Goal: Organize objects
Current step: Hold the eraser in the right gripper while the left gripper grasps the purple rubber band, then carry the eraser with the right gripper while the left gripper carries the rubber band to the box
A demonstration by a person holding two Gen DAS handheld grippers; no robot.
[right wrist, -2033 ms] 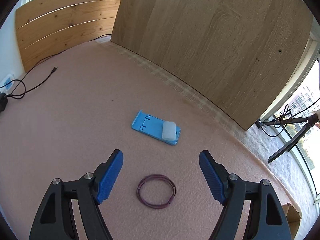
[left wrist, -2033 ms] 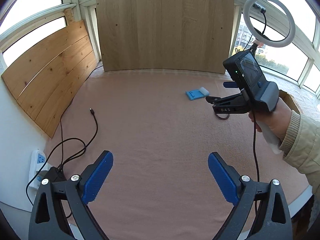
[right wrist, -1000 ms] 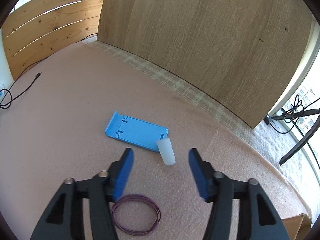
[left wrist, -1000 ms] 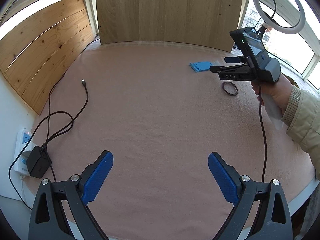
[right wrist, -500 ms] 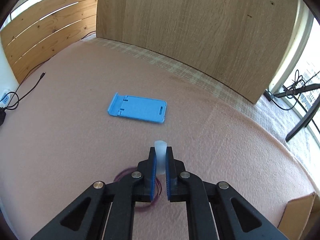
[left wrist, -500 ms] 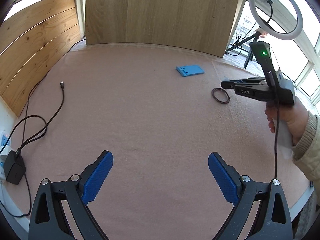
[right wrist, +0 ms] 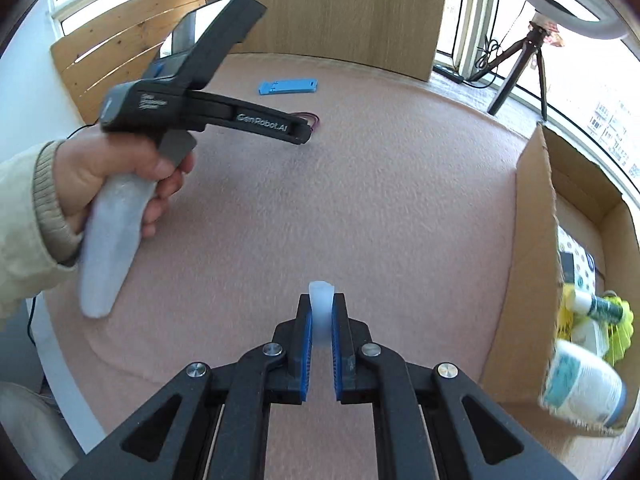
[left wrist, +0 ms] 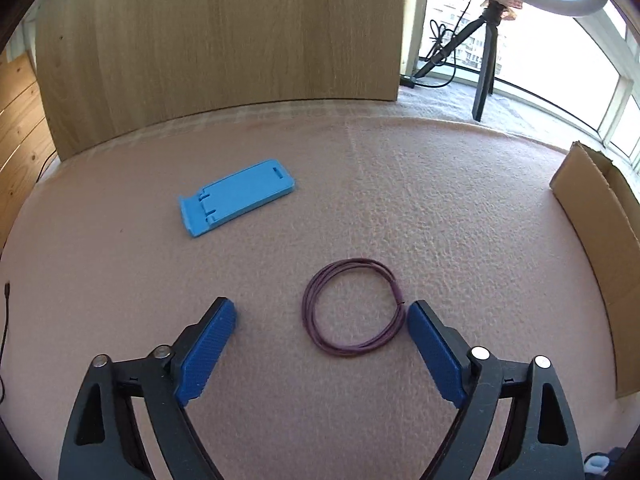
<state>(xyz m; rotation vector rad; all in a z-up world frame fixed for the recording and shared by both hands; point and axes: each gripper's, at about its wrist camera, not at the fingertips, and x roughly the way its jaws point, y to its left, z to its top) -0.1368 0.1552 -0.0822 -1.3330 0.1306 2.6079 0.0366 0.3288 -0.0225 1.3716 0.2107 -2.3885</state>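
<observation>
A purple elastic loop lies flat on the pink cloth, between the blue pads of my left gripper. Its jaws are closing and do not press on the loop; the right pad is almost at its rim. A blue phone stand lies folded farther back and left. My right gripper is shut on a small translucent white cap, carried above the cloth near the cardboard box. In the right wrist view a hand holds the left gripper over the loop, with the stand beyond.
The open cardboard box at the right holds bottles and yellow items. A wooden panel stands at the back. A ring light tripod stands by the window. A black cable end lies at the far left.
My right gripper shut on the white cap, lifted it off the blue stand and carried it right toward the box. My left gripper swept right and down over the purple loop, its jaws narrowing.
</observation>
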